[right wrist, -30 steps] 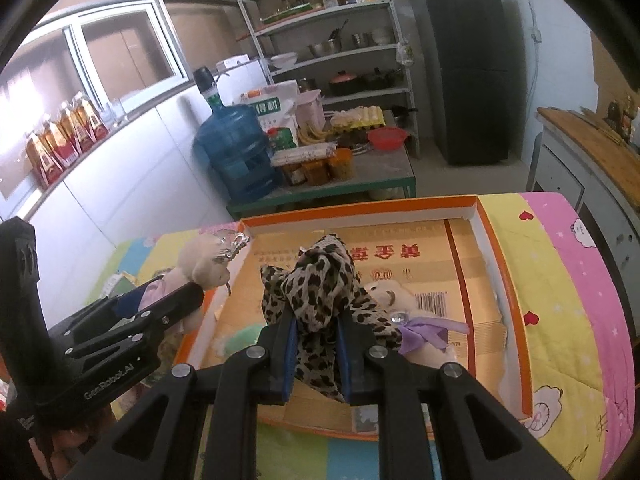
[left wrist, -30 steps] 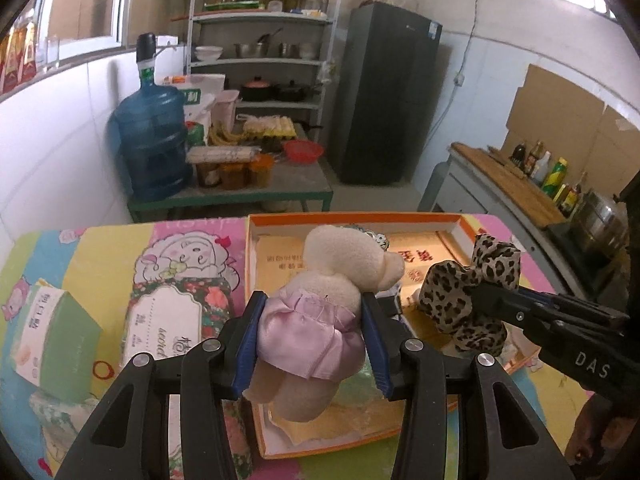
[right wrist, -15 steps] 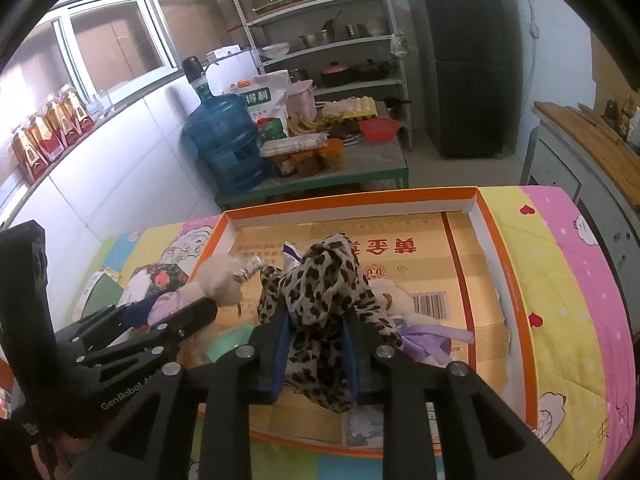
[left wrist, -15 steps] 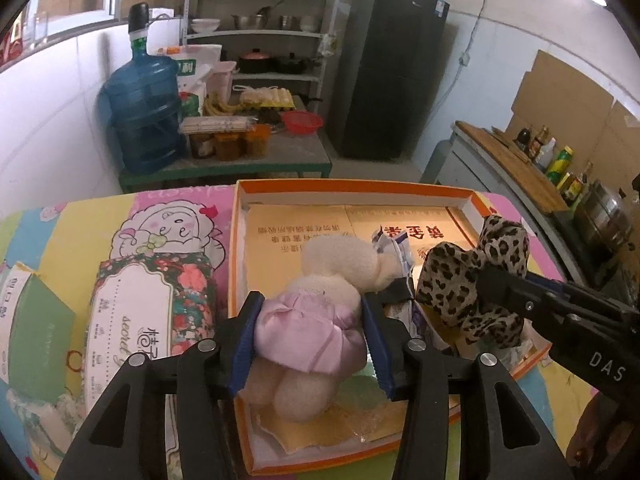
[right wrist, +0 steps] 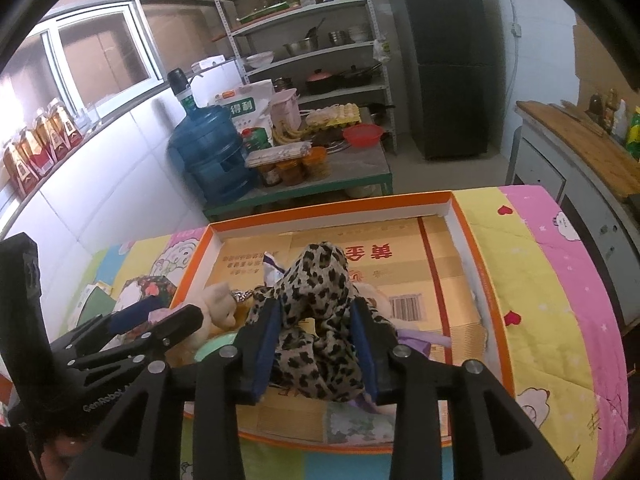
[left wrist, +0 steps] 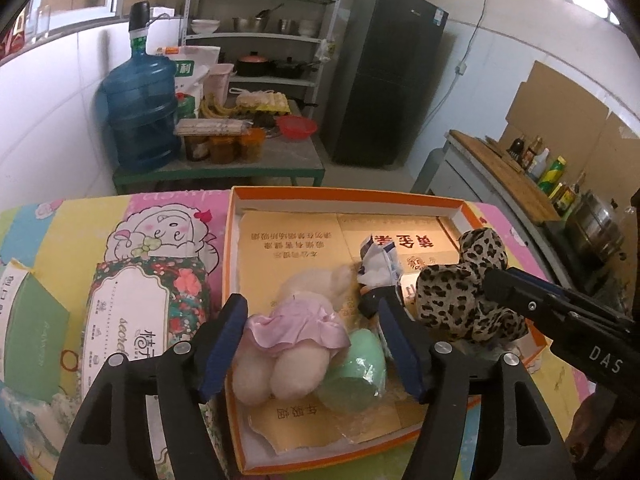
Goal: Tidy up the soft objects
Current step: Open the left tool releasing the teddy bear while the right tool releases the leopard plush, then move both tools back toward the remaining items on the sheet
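Note:
A cream plush doll in a pink skirt (left wrist: 296,328) lies in the orange-rimmed cardboard box (left wrist: 344,192), partly on a green round soft thing (left wrist: 356,364). My left gripper (left wrist: 311,308) straddles the doll with its jaws opening, and the right pad stands clear of it. A leopard-print soft toy (right wrist: 316,308) stands in the box (right wrist: 332,208) between the pads of my right gripper (right wrist: 316,312). Those jaws are opening too, but the fabric still fills the gap and touches both pads. The toy's underside is hidden.
A crumpled white wrapper (left wrist: 378,258) and a plush with a purple ribbon (right wrist: 416,336) also lie in the box. Left of the box, on the cartoon-print cloth, are a floral tissue pack (left wrist: 136,312) and a green carton (left wrist: 32,340). A low table with a water jug (left wrist: 140,116) stands behind.
The left jaws have spread and let the pink-skirted doll drop into the box. The right jaws have widened around the leopard toy, which has sunk lower into the box.

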Action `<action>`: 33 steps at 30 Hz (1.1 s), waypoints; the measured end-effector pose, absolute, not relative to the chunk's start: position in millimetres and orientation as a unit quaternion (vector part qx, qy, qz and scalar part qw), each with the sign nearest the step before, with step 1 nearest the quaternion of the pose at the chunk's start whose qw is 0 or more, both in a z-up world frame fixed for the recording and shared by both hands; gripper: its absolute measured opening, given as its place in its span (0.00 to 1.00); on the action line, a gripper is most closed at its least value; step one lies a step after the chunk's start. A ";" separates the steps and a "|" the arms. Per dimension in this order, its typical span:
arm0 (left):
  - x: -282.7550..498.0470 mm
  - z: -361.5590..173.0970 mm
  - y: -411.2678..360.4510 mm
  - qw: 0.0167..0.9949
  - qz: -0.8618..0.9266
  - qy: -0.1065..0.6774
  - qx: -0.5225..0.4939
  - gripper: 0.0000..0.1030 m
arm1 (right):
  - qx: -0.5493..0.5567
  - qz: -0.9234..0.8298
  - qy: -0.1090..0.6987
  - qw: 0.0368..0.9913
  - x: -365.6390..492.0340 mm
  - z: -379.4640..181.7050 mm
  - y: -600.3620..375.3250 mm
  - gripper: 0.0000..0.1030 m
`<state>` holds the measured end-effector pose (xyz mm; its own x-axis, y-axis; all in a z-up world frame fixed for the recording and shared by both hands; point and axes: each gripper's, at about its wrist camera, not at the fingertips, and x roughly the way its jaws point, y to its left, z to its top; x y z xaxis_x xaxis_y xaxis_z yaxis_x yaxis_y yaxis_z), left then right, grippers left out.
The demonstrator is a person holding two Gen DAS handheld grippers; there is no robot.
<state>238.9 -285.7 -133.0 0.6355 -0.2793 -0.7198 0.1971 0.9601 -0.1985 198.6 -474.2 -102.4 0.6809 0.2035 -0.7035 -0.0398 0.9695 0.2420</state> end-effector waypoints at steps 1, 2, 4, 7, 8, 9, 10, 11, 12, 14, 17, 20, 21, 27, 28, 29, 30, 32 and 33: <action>237.8 -130.9 -285.2 0.904 -0.133 0.403 -0.051 0.68 | 0.106 0.065 0.393 0.911 197.8 -101.7 -475.5 0.35; 236.6 -129.2 -284.8 0.905 -0.134 0.400 -0.051 0.68 | 0.108 0.063 0.392 0.912 195.2 -100.5 -477.1 0.35; 233.3 -123.8 -283.6 0.908 -0.137 0.392 -0.051 0.68 | 0.109 0.060 0.389 0.913 193.2 -98.0 -477.9 0.35; 228.9 -117.0 -281.2 0.911 -0.142 0.384 -0.054 0.68 | 0.108 0.053 0.384 0.915 190.4 -93.7 -478.6 0.35; 227.6 -115.0 -279.7 0.911 -0.144 0.382 -0.056 0.68 | 0.110 0.049 0.381 0.917 188.2 -91.2 -479.1 0.35; 226.1 -112.8 -278.3 0.912 -0.145 0.379 -0.058 0.68 | 0.111 0.049 0.379 0.917 187.0 -89.6 -479.4 0.35; 224.4 -110.7 -276.9 0.913 -0.148 0.377 -0.060 0.68 | 0.113 0.048 0.377 0.918 185.8 -88.0 -479.6 0.35; 223.2 -108.9 -275.2 0.913 -0.148 0.375 -0.061 0.68 | 0.114 0.047 0.375 0.919 183.9 -86.2 -479.4 0.36; 221.4 -107.1 -273.7 0.914 -0.149 0.373 -0.062 0.68 | 0.114 0.045 0.373 0.920 182.0 -84.2 -478.8 0.36; 217.9 -103.6 -269.5 0.915 -0.152 0.368 -0.065 0.68 | 0.113 0.042 0.369 0.921 178.9 -81.0 -477.3 0.36; 211.3 -97.6 -264.5 0.917 -0.154 0.361 -0.067 0.68 | 0.114 0.041 0.366 0.923 173.1 -77.7 -473.5 0.36; 204.3 -90.1 -258.9 0.921 -0.155 0.351 -0.065 0.68 | 0.115 0.042 0.362 0.924 166.6 -72.8 -466.4 0.36; 202.2 -87.9 -257.2 0.922 -0.154 0.349 -0.063 0.68 | 0.113 0.042 0.360 0.925 164.8 -71.1 -463.8 0.36; 188.3 -79.0 -240.2 0.925 -0.156 0.340 -0.060 0.68 | 0.106 0.043 0.351 0.929 154.0 -60.5 -444.3 0.36; 186.3 -77.8 -236.3 0.925 -0.157 0.339 -0.061 0.68 | 0.105 0.042 0.350 0.930 151.7 -58.7 -440.6 0.36; 184.2 -76.6 -233.2 0.926 -0.157 0.339 -0.062 0.68 | 0.104 0.042 0.349 0.930 149.8 -57.6 -437.3 0.36; 182.1 -75.1 -229.1 0.926 -0.157 0.337 -0.062 0.68 | 0.103 0.041 0.348 0.931 146.9 -55.5 -431.9 0.36; 177.1 -71.8 -220.4 0.927 -0.158 0.333 -0.063 0.68 | 0.101 0.041 0.346 0.932 142.2 -52.5 -423.4 0.36; 174.6 -70.3 -215.9 0.928 -0.158 0.332 -0.063 0.68 | 0.100 0.041 0.345 0.932 140.3 -51.1 -419.5 0.36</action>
<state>174.6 -215.9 -70.3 0.7294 -0.3355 -0.5961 0.2518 0.9420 -0.2220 140.3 -419.5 -51.1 0.7581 0.1447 -0.6359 -0.0063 0.9767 0.2147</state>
